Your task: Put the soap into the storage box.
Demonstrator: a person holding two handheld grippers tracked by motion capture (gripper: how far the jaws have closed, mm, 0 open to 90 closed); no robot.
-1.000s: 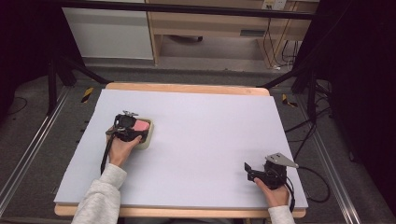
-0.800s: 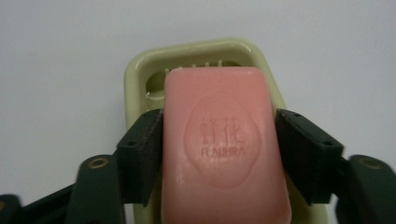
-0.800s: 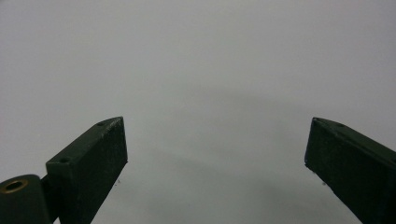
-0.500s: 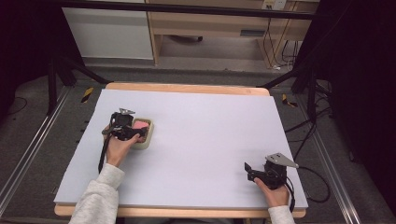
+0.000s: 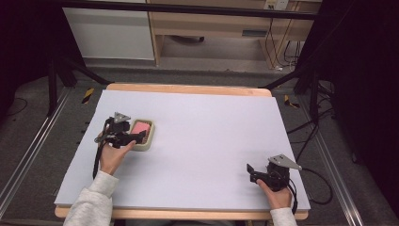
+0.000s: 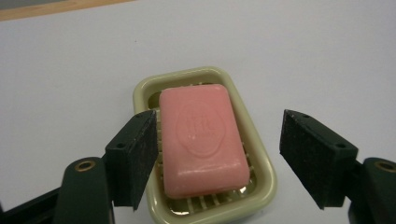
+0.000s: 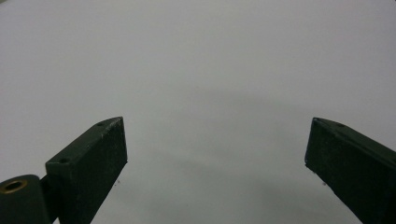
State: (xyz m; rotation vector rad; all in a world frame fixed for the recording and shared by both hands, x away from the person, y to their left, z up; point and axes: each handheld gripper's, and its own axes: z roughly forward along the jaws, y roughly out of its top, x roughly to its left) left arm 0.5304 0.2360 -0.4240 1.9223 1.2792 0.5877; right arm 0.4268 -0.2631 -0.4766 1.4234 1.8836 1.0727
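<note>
Now the pink rectangular bar of soap (image 6: 201,140) lies in a pale green plastic soap dish (image 6: 261,161) on the left part of the white bench (image 5: 202,122). Its jaws spread wide, the left gripper (image 6: 217,156) sits just above the dish, grasping nothing. Near the front right corner, the right gripper (image 7: 217,163) is also released, over bare bench.

Pale grey sleeves; black tongs (image 5: 141,136) with flat dark pads (image 6: 140,154), brass screws, trailing cables, grey triangular plates.
</note>
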